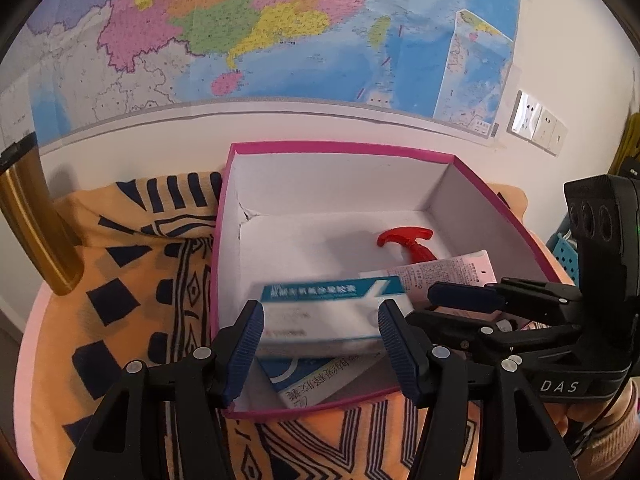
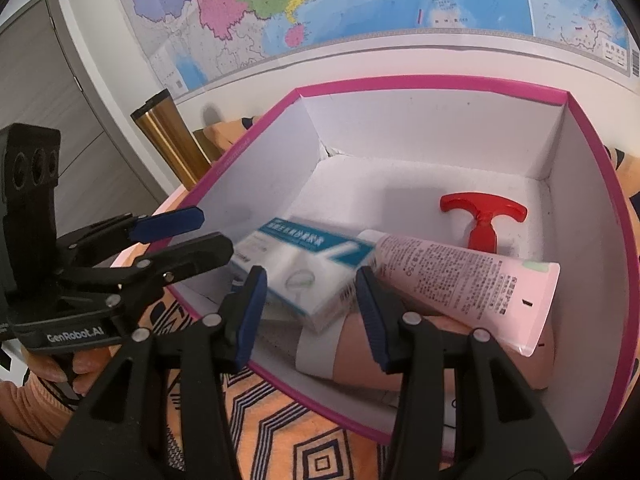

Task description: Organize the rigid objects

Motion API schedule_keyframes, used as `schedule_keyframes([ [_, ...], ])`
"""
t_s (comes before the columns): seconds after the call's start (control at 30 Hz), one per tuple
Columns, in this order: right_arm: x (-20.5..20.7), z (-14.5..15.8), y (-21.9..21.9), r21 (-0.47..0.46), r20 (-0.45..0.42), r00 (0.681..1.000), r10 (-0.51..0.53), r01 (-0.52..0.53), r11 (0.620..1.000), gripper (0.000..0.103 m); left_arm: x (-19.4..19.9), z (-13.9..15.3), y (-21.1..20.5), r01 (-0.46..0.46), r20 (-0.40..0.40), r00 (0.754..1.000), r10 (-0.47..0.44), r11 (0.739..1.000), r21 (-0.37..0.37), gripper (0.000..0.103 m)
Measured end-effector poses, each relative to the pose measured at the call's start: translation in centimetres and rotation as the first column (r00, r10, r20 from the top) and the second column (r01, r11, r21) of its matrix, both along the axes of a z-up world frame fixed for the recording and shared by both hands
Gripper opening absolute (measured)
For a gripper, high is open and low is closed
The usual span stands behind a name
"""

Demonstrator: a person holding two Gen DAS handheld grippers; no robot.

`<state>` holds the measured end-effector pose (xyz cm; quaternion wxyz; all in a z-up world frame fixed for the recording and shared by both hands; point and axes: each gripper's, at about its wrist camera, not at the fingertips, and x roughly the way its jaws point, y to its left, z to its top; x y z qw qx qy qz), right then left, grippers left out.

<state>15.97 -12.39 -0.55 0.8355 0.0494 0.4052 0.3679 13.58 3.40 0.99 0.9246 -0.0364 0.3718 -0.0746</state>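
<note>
A pink-rimmed open box point(image 1: 340, 148) point(image 2: 440, 80) stands on the patterned cloth. A white and teal medicine box point(image 1: 320, 312) point(image 2: 304, 264), blurred, is inside it between the fingers of my left gripper point(image 1: 322, 352); whether the pads touch it I cannot tell. My right gripper point(image 2: 310, 316) is open over the box's near rim, with nothing between its fingers. A pink tube point(image 1: 440, 272) point(image 2: 472, 288), a red T-shaped handle point(image 1: 408, 242) point(image 2: 482, 212) and another carton point(image 1: 316, 380) lie in the box.
An orange cloth with dark patterns point(image 1: 132, 300) point(image 2: 280, 440) covers the table. A gold flask point(image 1: 36, 224) point(image 2: 172, 140) stands to the left of the box. A wall map point(image 1: 280, 32) hangs behind. Wall sockets point(image 1: 538, 122) are at the right.
</note>
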Motion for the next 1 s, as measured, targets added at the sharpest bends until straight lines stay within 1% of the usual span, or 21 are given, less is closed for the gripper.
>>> schedule_keyframes([
  [0.07,-0.2,0.1,-0.2,0.0,0.007,1.0,-0.005,0.005,1.0,0.048,-0.5,0.2,0.0,0.001,0.02,1.0,-0.001,1.0,-0.004,0.07],
  [0.1,-0.4,0.1,-0.3,0.002,0.014,1.0,-0.009,0.009,1.0,0.048,-0.8,0.3,-0.1,0.002,0.034,0.999,-0.002,1.0,-0.004,0.072],
  [0.17,-0.9,0.4,-0.8,0.008,0.032,0.999,-0.019,0.019,1.0,0.05,-1.8,0.7,-0.3,0.004,0.072,0.997,-0.003,1.0,-0.007,0.083],
  [0.23,-1.7,0.8,-1.4,0.011,0.061,0.998,-0.03,0.03,1.0,0.055,-2.9,1.2,-0.5,0.01,0.112,0.994,-0.009,1.0,-0.004,0.085],
  [0.3,-2.9,1.2,-2.2,0.013,0.103,0.994,-0.041,0.04,0.999,0.06,-4.1,1.6,-0.8,0.018,0.148,0.989,-0.017,1.0,-0.001,0.09],
  [0.37,-4.4,1.7,-3.1,0.011,0.153,0.987,-0.058,0.057,0.998,0.064,-5.3,1.8,-1.1,0.02,0.177,0.984,-0.021,1.0,0.004,0.103],
  [0.43,-6.1,2.1,-4.1,0.006,0.211,0.974,-0.083,0.084,0.996,0.078,-6.6,2.0,-1.3,0.016,0.21,0.978,-0.017,1.0,0.007,0.103],
  [0.47,-6.9,2.3,-4.5,0.006,0.238,0.967,-0.096,0.097,0.995,0.082,-7.1,2.0,-1.5,0.018,0.213,0.977,-0.019,1.0,0.009,0.103],
  [0.53,-8.5,2.5,-5.2,-0.005,0.292,0.948,-0.125,0.132,0.991,0.094,-8.0,1.9,-1.7,0.011,0.212,0.977,-0.012,1.0,0.003,0.103],
  [0.6,-10.1,2.3,-5.8,-0.023,0.335,0.928,-0.164,0.182,0.983,0.103,-8.7,1.4,-1.8,-0.01,0.203,0.979,0.011,1.0,-0.006,0.103],
  [0.7,-11.7,1.8,-6.1,-0.05,0.365,0.912,-0.188,0.22,0.974,0.103,-9.5,0.6,-2.1,-0.045,0.183,0.982,0.044,0.999,-0.003,0.103],
  [0.77,-12.5,1.1,-6.4,-0.075,0.363,0.91,-0.201,0.244,0.967,0.103,-9.9,0.1,-2.3,-0.062,0.172,0.983,0.06,0.998,0.009,0.103],
  [0.9,-13.7,0.3,-7.0,-0.053,0.354,0.904,-0.239,0.275,0.96,0.103,-10.8,-0.6,-2.2,-0.108,0.155,0.982,0.106,0.994,0.008,0.103],
  [1.0,-14.3,0.1,-6.9,-0.068,0.355,0.905,-0.236,0.277,0.958,0.103,-11.4,-1.0,-2.1,-0.141,0.15,0.979,0.137,0.99,0.017,0.103],
])
